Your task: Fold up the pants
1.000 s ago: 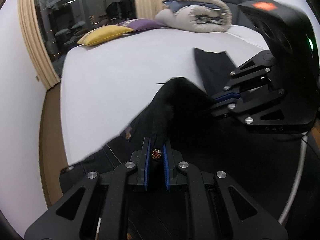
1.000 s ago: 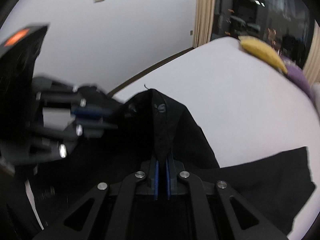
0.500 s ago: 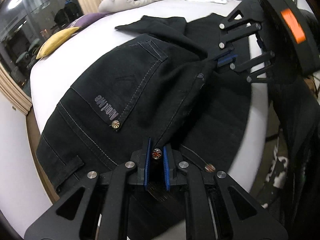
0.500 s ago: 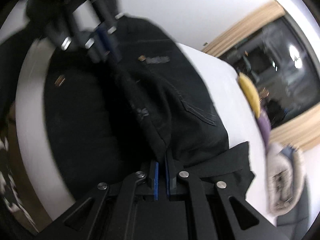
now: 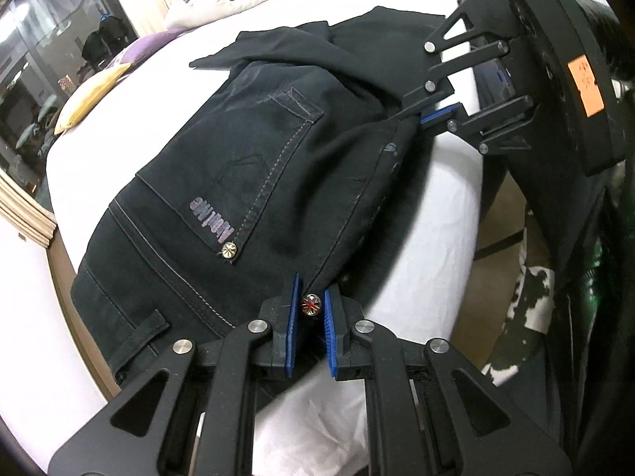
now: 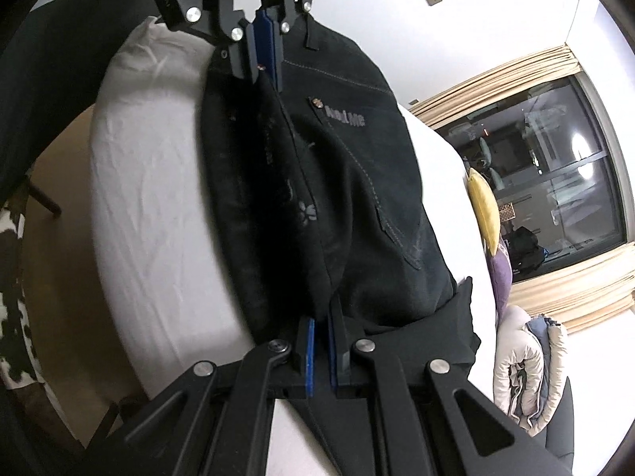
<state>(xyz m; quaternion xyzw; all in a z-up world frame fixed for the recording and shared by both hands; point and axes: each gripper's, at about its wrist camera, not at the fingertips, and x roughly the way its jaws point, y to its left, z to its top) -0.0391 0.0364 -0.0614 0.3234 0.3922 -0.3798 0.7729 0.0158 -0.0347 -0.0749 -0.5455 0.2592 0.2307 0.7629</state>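
Black denim pants (image 5: 254,166) on white-sheeted bed (image 5: 444,214), halved lengthwise, cross-folds judged outstanding; left gripper (image 5: 310,309) at 6 o'clock and right gripper (image 5: 416,117) at 2 o'clock both clamp the seam edge

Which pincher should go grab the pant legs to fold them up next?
Probably the right. The right gripper pinches the pants at the seat end, beside the legs lying up the bed. The left gripper clamps the waistband button, farthest from them.
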